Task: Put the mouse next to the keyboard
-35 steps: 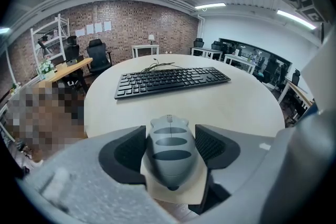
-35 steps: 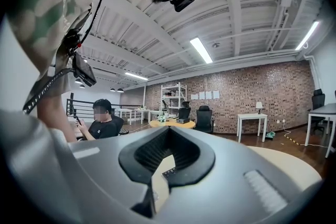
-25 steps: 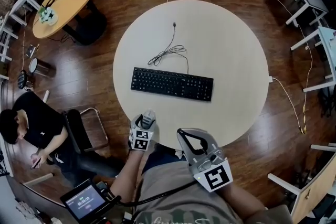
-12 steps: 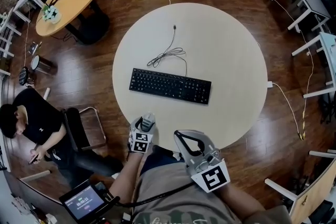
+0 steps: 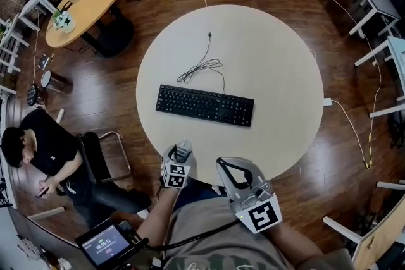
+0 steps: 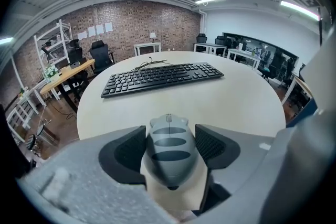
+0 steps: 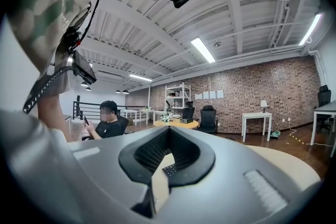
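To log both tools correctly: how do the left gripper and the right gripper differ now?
The left gripper is shut on a grey striped mouse; the right gripper is shut on nothing. The left gripper faces the keyboard; the right gripper tilts up toward the ceiling. Both have closed jaws.

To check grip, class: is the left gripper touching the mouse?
Touching. The left gripper view shows the left gripper with both jaws pressed against the mouse.

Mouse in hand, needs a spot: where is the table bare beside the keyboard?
Bare: the wide stretch right of the keyboard to the table rim, the strip left of it, and the band between it and the near edge. Crowded only behind, where the cable lies coiled.
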`<state>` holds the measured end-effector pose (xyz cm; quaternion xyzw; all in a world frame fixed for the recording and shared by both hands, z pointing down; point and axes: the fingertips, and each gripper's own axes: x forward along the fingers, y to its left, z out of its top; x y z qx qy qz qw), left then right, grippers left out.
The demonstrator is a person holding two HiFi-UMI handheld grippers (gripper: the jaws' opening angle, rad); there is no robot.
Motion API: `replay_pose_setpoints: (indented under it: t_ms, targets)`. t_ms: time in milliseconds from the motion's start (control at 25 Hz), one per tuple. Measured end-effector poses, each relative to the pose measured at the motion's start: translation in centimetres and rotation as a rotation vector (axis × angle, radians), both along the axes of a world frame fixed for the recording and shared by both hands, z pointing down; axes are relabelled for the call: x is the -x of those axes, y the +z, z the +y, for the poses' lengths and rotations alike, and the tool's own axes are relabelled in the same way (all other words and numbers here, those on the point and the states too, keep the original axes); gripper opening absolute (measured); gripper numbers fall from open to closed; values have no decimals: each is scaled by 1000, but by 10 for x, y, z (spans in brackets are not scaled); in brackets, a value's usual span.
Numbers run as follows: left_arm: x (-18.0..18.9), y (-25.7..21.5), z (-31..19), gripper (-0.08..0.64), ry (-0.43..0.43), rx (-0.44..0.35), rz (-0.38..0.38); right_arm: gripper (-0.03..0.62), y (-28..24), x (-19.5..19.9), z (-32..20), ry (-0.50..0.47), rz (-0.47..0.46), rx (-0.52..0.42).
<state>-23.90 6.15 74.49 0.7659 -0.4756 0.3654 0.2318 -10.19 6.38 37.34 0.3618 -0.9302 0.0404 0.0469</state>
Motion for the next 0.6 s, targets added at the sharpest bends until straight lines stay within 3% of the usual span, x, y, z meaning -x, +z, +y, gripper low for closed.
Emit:
replay_pose_setpoints:
  t_ms: [360, 600]
  targets:
    - [-20, 0, -8, 308, 6, -25, 4, 2, 2, -24, -1, 23, -33, 12]
    - [-24, -4, 1, 308, 1, 8, -8, 2, -1, -28, 3, 6, -39, 0]
